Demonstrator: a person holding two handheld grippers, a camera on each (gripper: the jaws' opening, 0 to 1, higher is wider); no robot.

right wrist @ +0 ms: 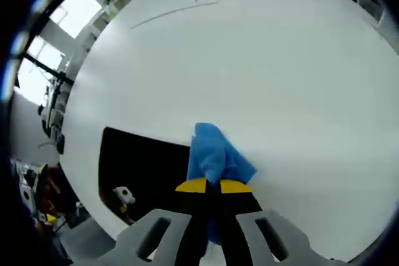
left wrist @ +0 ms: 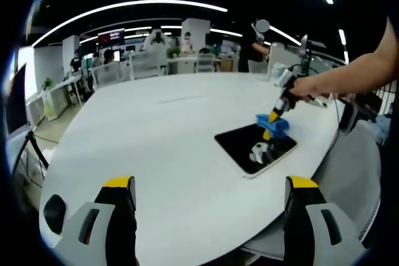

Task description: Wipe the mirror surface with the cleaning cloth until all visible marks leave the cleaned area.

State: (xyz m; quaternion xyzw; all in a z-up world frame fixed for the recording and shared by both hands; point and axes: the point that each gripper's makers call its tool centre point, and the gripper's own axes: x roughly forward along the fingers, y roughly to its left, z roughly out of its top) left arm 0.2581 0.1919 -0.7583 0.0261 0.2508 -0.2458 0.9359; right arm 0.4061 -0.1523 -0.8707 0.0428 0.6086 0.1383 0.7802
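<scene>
Now wiping: right gripper clenched on cloth, pressed at mirror edge just ahead. Left gripper released, well short of mirror. Next, probably sweep cloth across the dark glass.

Ceiling strip lights brighten the white desk evenly; windows glare; fisheye bends the edges, and the background is soft.

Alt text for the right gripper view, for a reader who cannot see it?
The right hand-held gripper pinches a blue cleaning cloth at the edge of a dark mirror lying flat on a white table.
</scene>
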